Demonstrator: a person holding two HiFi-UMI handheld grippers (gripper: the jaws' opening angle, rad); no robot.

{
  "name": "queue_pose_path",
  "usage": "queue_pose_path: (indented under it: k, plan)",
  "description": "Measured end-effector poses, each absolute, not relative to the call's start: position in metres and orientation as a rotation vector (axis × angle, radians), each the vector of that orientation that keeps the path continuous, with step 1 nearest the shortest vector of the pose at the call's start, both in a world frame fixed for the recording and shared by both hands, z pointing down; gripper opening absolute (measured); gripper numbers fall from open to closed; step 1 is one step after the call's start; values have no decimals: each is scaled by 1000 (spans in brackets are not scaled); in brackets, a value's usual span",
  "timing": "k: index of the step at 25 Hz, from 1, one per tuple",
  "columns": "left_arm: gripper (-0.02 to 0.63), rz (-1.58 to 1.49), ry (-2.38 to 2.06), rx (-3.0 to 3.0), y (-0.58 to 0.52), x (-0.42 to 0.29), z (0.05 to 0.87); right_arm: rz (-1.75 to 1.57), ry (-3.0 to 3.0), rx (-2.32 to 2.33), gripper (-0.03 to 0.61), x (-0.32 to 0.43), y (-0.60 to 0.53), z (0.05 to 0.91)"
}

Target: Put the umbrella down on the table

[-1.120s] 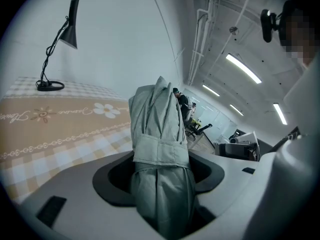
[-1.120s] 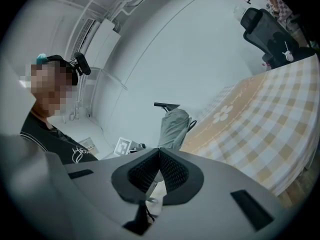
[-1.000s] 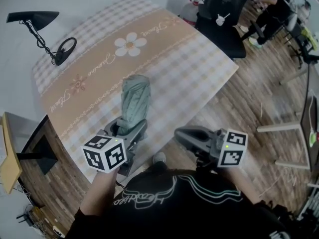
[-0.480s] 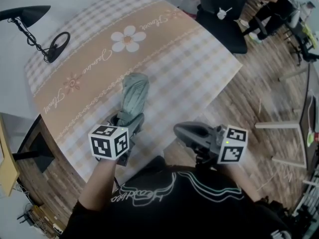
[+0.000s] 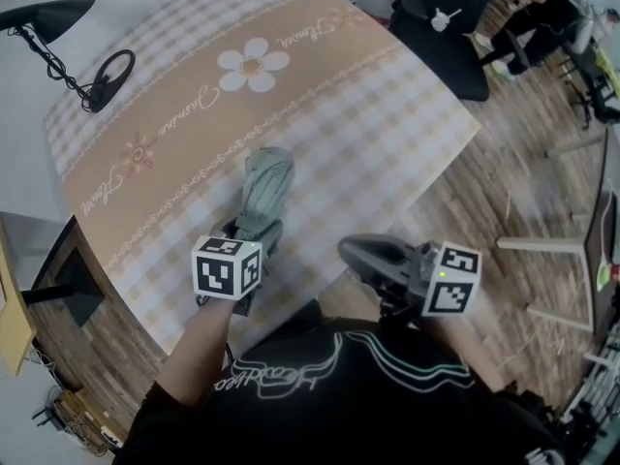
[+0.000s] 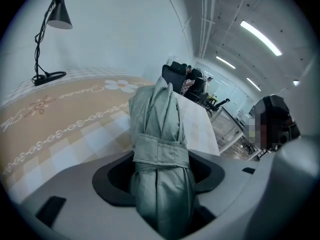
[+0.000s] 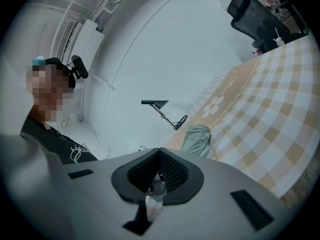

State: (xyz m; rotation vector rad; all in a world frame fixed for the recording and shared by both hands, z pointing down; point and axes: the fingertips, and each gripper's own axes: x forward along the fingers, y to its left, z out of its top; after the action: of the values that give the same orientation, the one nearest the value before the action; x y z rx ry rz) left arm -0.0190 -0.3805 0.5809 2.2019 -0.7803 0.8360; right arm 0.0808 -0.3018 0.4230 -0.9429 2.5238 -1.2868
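A folded sage-green umbrella (image 5: 263, 187) with a strap round its middle is clamped between the jaws of my left gripper (image 5: 254, 229). It juts forward, low over the checked tablecloth (image 5: 368, 114); whether its far end touches the cloth I cannot tell. In the left gripper view the umbrella (image 6: 160, 149) fills the gap of the left gripper (image 6: 161, 176), pads pressed on both sides. My right gripper (image 5: 347, 250) hangs shut and empty off the table's near edge. In the right gripper view the right gripper (image 7: 159, 151) has its jaws together, and the umbrella (image 7: 196, 139) shows beyond them.
A black desk lamp (image 5: 58, 17) with a round base (image 5: 107, 66) stands at the table's far left corner. Black office chairs (image 5: 441, 37) and seated people are past the far right corner. Wooden floor lies to the right.
My left gripper has sunk toward the tablecloth with the umbrella still in it, and the umbrella now lies flatter. The right gripper has barely shifted.
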Motion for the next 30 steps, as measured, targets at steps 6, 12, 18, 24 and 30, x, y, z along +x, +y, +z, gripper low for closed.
queue_pose_path:
  k: [6, 12, 18, 24, 30]
  plan:
    - [270, 922, -811, 2162, -378, -20, 602, -1291, 2513, -945, 12, 85, -304, 426]
    - [274, 1034, -887, 2163, -378, -17, 609, -1299, 2488, -961, 12, 94, -302, 431]
    - [278, 1142, -949, 2165, -376, -16, 613, -1305, 2472, -952, 12, 96, -299, 432]
    - [279, 1169, -974, 2178, -375, -15, 613, -1300, 2467, -944, 12, 99, -290, 430]
    - [323, 1059, -979, 2174, -378, -16, 609, -1307, 2481, -920, 12, 98, -275, 426]
